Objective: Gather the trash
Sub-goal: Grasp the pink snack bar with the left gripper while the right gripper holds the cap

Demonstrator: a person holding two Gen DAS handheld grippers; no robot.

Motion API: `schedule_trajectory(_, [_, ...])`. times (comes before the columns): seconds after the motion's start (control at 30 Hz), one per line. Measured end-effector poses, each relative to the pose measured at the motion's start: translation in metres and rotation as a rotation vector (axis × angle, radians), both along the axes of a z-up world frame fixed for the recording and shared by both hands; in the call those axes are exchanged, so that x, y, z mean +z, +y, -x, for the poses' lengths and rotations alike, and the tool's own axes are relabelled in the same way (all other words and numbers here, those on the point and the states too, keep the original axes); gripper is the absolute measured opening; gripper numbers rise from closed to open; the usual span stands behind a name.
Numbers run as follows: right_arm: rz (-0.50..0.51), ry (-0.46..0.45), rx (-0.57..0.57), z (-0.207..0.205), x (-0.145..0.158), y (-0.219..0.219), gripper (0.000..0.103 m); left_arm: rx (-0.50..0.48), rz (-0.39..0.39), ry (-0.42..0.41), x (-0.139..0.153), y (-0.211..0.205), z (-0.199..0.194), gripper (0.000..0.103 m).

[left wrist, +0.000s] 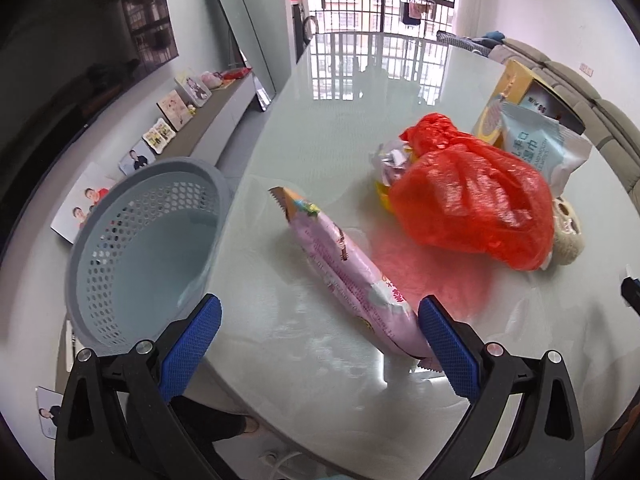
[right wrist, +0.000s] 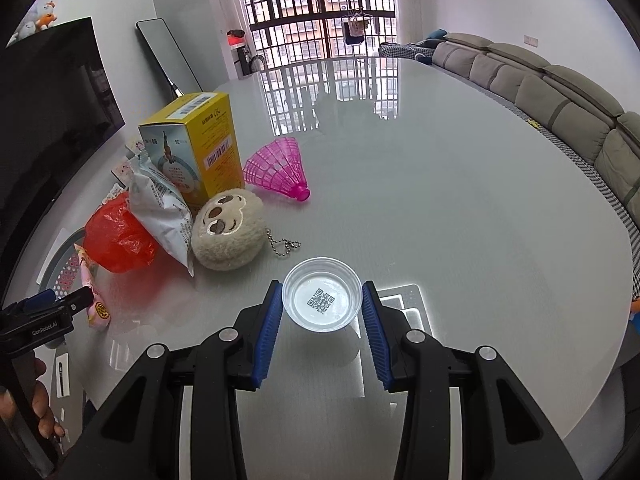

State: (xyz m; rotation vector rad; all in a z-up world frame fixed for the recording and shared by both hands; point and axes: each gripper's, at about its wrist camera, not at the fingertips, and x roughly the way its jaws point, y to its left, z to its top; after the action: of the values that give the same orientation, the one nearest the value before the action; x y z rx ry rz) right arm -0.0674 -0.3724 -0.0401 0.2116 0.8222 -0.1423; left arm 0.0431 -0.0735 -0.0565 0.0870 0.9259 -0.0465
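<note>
Gripping a small clear plastic cup (right wrist: 322, 300) w/ a QR code on its bottom, the right gripper (right wrist: 322, 308) has both blue pads against the cup's rim, clenched on it, cup lifted off the glossy pale round table (right wrist: 440, 208). Left gripper (left wrist: 320, 320) stands released, jaws wide apart, over the table edge; a long pink snack wrapper (left wrist: 348, 272) lies on the table between them, its near end just beside the right-hand pad (left wrist: 444, 344), not pinched. Grey perforated plastic basket (left wrist: 140, 248) sits left of the wrapper, at the table's rim. Beyond the wrapper: a crumpled red plastic bag (left wrist: 468, 204), w/ a white-and-blue wipes packet (left wrist: 540, 148) and a yellow cardboard box (right wrist: 204, 140) behind. Near the cup: a beige plush sloth keychain (right wrist: 228, 232) touching the packet, pink plastic shuttlecock (right wrist: 280, 168) farther back.
</note>
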Motion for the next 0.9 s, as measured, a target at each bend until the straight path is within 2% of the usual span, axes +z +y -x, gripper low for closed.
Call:
schedule_trajectory(0.2, [-0.016,-0.005,0.021,-0.004,-0.002,0.011,0.039,0.041,-0.003,-0.015,0.006,0.026,0.006,0.097])
schedule_trajectory(0.33, [-0.028,-0.005,0.039,-0.008,-0.002,0.02,0.039,0.05,0.035,-0.032,0.015,0.035,0.004,0.097])
schedule_trajectory(0.4, [-0.035,-0.004,0.045,-0.009,-0.002,0.023,0.039,0.044,0.047,-0.039,0.016,0.03,0.0,0.097])
schedule_trajectory(0.57, [-0.051,0.006,0.052,-0.01,-0.004,0.029,0.039,0.028,0.009,-0.02,0.002,0.012,-0.014,0.097])
schedule_trajectory(0.77, [-0.064,0.013,0.055,-0.007,-0.005,0.038,0.039,-0.029,-0.017,-0.044,-0.007,-0.001,-0.007,0.096])
schedule_trajectory(0.8, [-0.066,0.011,0.055,-0.006,-0.005,0.04,0.039,-0.038,-0.02,-0.049,-0.007,-0.002,-0.006,0.089])
schedule_trajectory(0.83, [-0.067,0.009,0.055,-0.004,-0.004,0.042,0.039,-0.048,-0.02,-0.048,-0.007,-0.004,-0.005,0.074])
schedule_trajectory(0.9, [-0.068,0.005,0.056,-0.002,-0.003,0.046,0.039,-0.068,-0.014,-0.027,-0.01,-0.006,-0.007,0.06])
